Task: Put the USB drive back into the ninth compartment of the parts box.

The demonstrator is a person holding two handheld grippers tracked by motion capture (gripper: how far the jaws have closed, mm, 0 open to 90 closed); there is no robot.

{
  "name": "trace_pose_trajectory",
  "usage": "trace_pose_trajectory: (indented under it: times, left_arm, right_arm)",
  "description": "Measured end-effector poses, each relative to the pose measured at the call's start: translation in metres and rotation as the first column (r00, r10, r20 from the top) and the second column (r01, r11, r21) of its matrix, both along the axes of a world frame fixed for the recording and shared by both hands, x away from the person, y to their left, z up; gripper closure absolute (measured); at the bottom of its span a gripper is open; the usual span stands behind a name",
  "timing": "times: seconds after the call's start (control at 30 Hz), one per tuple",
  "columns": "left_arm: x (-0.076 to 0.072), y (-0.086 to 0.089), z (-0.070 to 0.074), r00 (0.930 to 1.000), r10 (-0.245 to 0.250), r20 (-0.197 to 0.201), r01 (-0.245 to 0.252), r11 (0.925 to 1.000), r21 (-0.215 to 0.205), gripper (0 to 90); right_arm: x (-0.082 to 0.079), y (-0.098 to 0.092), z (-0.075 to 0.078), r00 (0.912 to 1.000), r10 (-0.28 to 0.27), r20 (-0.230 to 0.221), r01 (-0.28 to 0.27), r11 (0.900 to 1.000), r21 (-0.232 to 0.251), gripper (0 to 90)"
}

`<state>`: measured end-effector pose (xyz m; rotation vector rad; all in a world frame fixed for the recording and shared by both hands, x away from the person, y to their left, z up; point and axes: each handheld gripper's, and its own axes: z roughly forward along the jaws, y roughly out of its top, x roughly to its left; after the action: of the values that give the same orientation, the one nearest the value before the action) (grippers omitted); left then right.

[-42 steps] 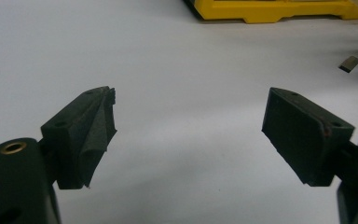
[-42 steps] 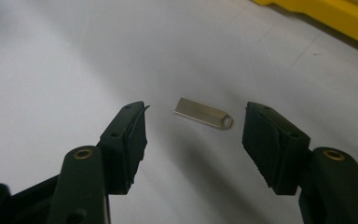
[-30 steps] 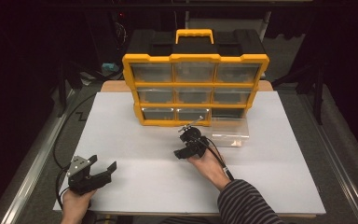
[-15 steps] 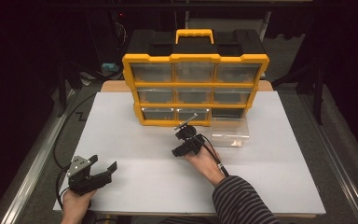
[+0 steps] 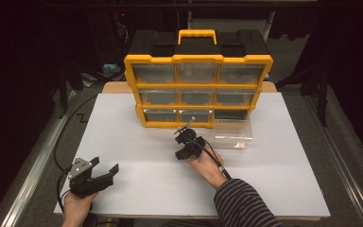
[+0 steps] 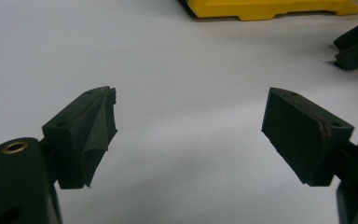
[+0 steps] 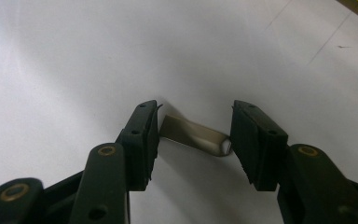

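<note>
Metal strip (image 7: 193, 134) spans right tool (image 7: 195, 135) jaws (touching both)

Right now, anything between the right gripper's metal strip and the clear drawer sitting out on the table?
Nothing visible. The right gripper holds the metal strip just left of the clear drawer; bare white tabletop lies between them.

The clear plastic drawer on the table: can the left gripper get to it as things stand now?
Probably not directly: the left gripper sits far across the table, and the right gripper, shut on a metal strip, lies between it and the clear plastic drawer.
</note>
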<state>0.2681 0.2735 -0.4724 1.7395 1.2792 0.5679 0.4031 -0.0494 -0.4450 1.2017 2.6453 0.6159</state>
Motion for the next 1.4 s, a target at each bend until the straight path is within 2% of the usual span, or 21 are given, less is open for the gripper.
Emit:
trace_pose_trajectory:
  times: [0.43,0.6,0.87,1.4]
  left_arm:
    - [-0.0001,-0.0001,0.0001,1.0,0.001,0.002,-0.001,1.0,0.002,18.5]
    - [0.0005,-0.0008,-0.0001,1.0,0.002,0.002,-0.002,1.0,0.002,18.6]
    - [0.0006,-0.0012,0.0,1.0,0.003,-0.001,-0.003,1.0,0.001,18.9]
    - [0.0005,-0.0008,-0.0001,1.0,0.003,0.001,-0.003,1.0,0.0,18.8]
  right_arm:
    - [-0.0018,-0.0021,0.0016,0.9996,-0.007,-0.028,0.007,1.0,-0.013,50.4]
    - [-0.0031,0.0015,0.0013,0.9999,-0.005,-0.013,0.005,0.999,-0.042,51.4]
    - [-0.0045,0.0032,0.0014,1.0,-0.003,-0.004,0.003,0.998,-0.059,52.8]
    - [-0.0062,0.0016,0.003,0.9997,0.025,0.003,-0.024,0.998,-0.06,54.1]
